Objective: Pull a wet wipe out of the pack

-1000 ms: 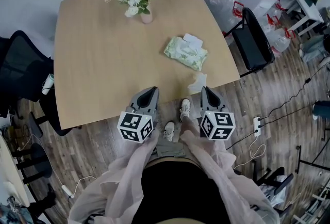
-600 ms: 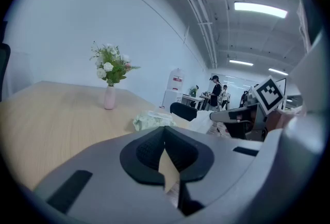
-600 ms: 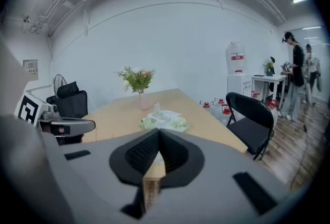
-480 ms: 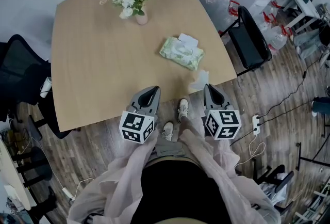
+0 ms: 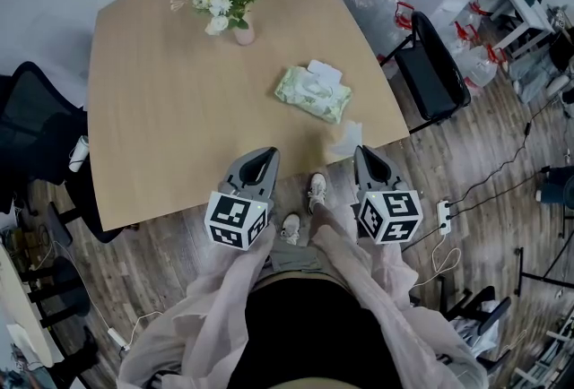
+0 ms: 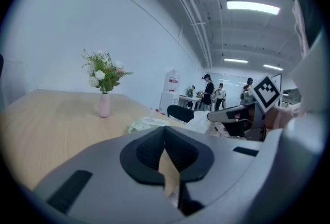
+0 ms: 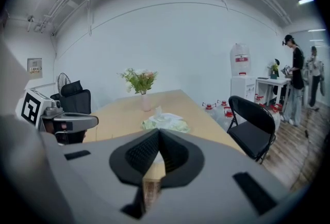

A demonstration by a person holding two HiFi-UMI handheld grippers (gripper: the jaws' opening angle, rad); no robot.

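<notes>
My left grey gripper (image 5: 265, 154) and right grey gripper (image 5: 362, 154) are clamped shut just off the tan wooden table's (image 5: 170, 118) near edge. The pale green wet-wipe pack (image 5: 313, 93) lies by its right edge, with open tabletop to the left.

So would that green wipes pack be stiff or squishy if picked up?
Probably squishy: the wipes pack looks like a soft, crinkled pouch. Pushed, it would likely slide, lying flat on the smooth table. Being flat, it shouldn't roll or tip.

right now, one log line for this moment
left gripper: shut | right gripper: shut | wipe pack: on table | loose wipe: table edge, by right gripper
</notes>
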